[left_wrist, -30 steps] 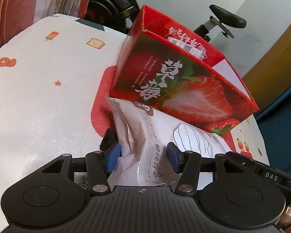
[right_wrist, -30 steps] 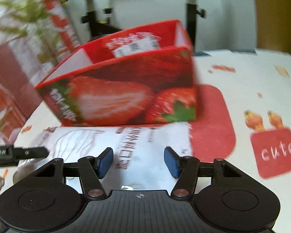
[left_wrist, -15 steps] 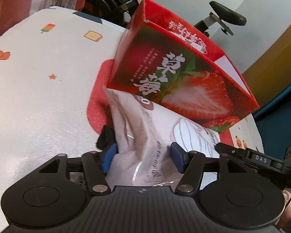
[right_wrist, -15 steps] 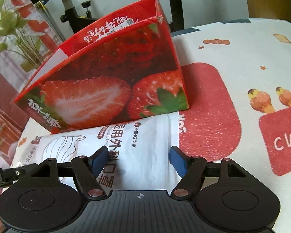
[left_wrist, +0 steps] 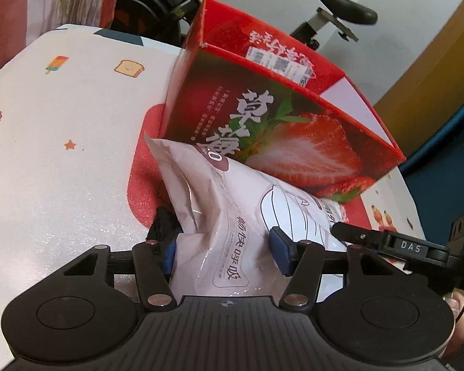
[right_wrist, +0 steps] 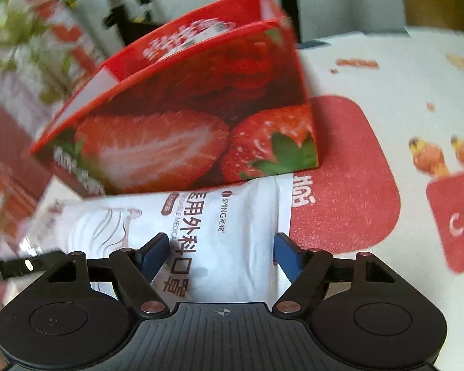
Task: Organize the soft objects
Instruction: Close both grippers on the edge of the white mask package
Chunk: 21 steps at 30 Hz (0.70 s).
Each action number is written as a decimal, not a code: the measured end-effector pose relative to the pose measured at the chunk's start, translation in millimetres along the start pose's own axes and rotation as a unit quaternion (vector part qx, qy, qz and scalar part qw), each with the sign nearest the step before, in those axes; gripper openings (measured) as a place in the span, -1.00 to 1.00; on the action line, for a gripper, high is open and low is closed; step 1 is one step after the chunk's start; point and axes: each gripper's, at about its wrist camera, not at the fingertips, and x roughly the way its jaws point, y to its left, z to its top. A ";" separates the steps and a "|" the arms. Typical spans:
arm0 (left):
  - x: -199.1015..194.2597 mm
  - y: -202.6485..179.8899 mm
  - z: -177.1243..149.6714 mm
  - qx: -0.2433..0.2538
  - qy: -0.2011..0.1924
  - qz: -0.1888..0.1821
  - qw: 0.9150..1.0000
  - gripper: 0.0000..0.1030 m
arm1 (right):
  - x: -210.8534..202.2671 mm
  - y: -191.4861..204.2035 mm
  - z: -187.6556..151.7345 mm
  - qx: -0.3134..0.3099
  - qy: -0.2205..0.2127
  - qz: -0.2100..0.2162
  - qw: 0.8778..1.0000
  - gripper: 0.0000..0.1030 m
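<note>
A white pack of face masks [left_wrist: 229,213] lies in front of an open red strawberry box [left_wrist: 281,123], its far edge against the box wall. My left gripper [left_wrist: 222,247] is closed on the pack's left end, which is crumpled and lifted. My right gripper [right_wrist: 221,252] straddles the pack's other end [right_wrist: 225,216] with its fingers apart; I cannot tell whether they touch the pack. The box also shows in the right wrist view [right_wrist: 185,117]. The right gripper's finger [left_wrist: 386,238] shows at the right of the left wrist view.
The table has a white cloth [left_wrist: 62,142] with cartoon prints and red patches [right_wrist: 346,185]. An exercise bike [left_wrist: 340,12] stands behind the box. Curtains [left_wrist: 46,3] hang at the far left.
The left gripper has raised and crumpled the pack's left end more. The right wrist view has shifted and blurred, with the box closer.
</note>
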 end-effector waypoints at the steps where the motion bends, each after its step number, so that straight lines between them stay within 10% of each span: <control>1: -0.2 0.5 -0.1 0.005 0.004 -0.001 1.000 0.21 | 0.2 2.5 -0.6 -0.010 -0.001 -0.003 1.000 0.39; 9: -8.6 48.4 11.6 -0.112 0.002 -0.038 0.993 0.11 | 2.5 0.5 -1.0 -0.012 -0.002 0.006 1.000 0.39; 21: 13.0 57.5 7.4 -0.115 -0.016 -0.014 0.993 -0.18 | 5.1 2.1 1.0 -0.024 0.003 0.015 1.000 0.39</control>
